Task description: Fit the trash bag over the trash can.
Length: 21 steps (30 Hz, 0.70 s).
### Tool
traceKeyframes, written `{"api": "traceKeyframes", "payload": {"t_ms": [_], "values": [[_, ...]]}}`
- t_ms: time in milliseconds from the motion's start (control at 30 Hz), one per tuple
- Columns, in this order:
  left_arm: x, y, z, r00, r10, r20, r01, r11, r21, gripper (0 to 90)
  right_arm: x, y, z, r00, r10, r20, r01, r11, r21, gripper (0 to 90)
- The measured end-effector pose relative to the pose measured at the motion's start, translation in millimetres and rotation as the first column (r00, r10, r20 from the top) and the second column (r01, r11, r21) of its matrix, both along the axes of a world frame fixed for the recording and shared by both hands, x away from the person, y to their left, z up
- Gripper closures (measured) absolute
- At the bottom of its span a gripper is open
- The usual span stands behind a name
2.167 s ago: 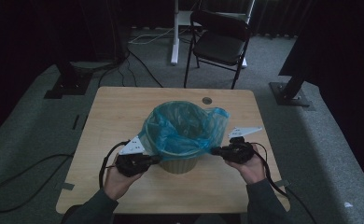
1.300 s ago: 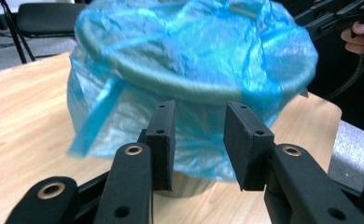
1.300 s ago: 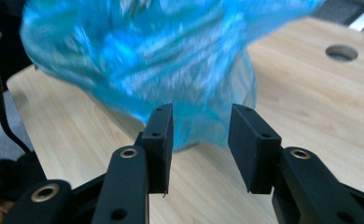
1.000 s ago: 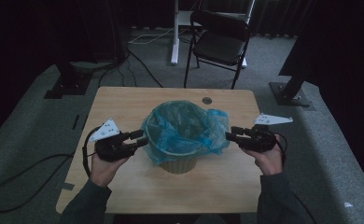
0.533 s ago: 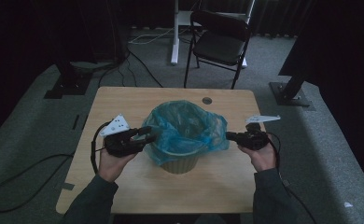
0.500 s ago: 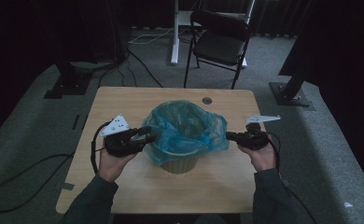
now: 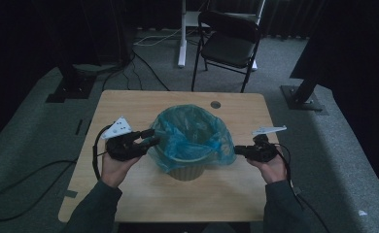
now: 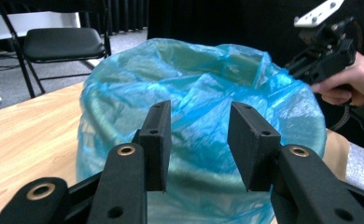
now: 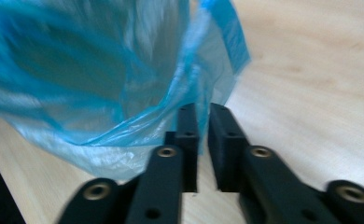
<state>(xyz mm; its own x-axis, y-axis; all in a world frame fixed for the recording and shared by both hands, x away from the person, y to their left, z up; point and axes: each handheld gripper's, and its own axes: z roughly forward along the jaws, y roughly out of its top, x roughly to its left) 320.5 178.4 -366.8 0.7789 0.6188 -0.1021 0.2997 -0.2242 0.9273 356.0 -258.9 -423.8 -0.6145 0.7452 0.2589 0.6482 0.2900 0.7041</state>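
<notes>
A blue plastic bag [image 7: 192, 133] lines a beige bin [image 7: 187, 171] in the middle of the wooden table [image 7: 129, 104]. My left gripper [image 7: 151, 140] is held level at the bag's left side. Its jaws stand open, with the bag [image 8: 194, 79] just beyond the tips of that gripper [image 8: 199, 116]. My right gripper [image 7: 237, 151] is low at the bag's right hanging flap. Its jaws have just been opening and stand a narrow gap apart. At that gripper's [image 9: 203, 109] tips hangs the bag's [image 9: 101, 70] edge, and I see no film pinched between the pads.
A black folding chair [image 7: 229, 46] stands beyond the table's far edge. A small round hole [image 7: 215, 104] lies in the tabletop behind the bin. Cables and stand bases lie on the grey floor [image 7: 27, 145] around the table.
Both hands came in from wider apart toward the bag. The right gripper has sunk to the bag's right flap near the tabletop. The left gripper has hardly moved.
</notes>
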Motion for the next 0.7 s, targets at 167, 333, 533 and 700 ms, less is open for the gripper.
{"api": "traceKeyframes", "payload": {"t_ms": [167, 333, 533, 700], "values": [[4.3, -7.8, 2.3, 0.9995, -0.03, 0.003, 0.03, 0.9995, 0.005, 55.7, -5.3, -6.8, 21.4, 0.9968, -0.035, 0.072, 0.032, 0.999, 0.038, 70.5], [10.8, -18.4, -1.8, 0.9992, -0.04, -0.007, 0.04, 0.9974, 0.06, 63.2, -9.7, -6.7, 34.9, 0.9921, -0.017, 0.125, 0.008, 0.997, 0.073, 68.3], [8.3, -16.8, -6.9, 0.9997, -0.022, 0.015, 0.02, 0.9954, 0.094, 89.4, -11.3, 3.2, 38.2, 0.9893, 0.027, 0.143, -0.039, 0.996, 0.081, 66.5], [2.4, -6.4, -6.1, 0.9992, 0.016, 0.037, -0.02, 0.9955, 0.092, 89.8, -12.7, 11.8, 42.1, 0.9856, 0.05, 0.162, -0.065, 0.994, 0.085, 66.1]]}}
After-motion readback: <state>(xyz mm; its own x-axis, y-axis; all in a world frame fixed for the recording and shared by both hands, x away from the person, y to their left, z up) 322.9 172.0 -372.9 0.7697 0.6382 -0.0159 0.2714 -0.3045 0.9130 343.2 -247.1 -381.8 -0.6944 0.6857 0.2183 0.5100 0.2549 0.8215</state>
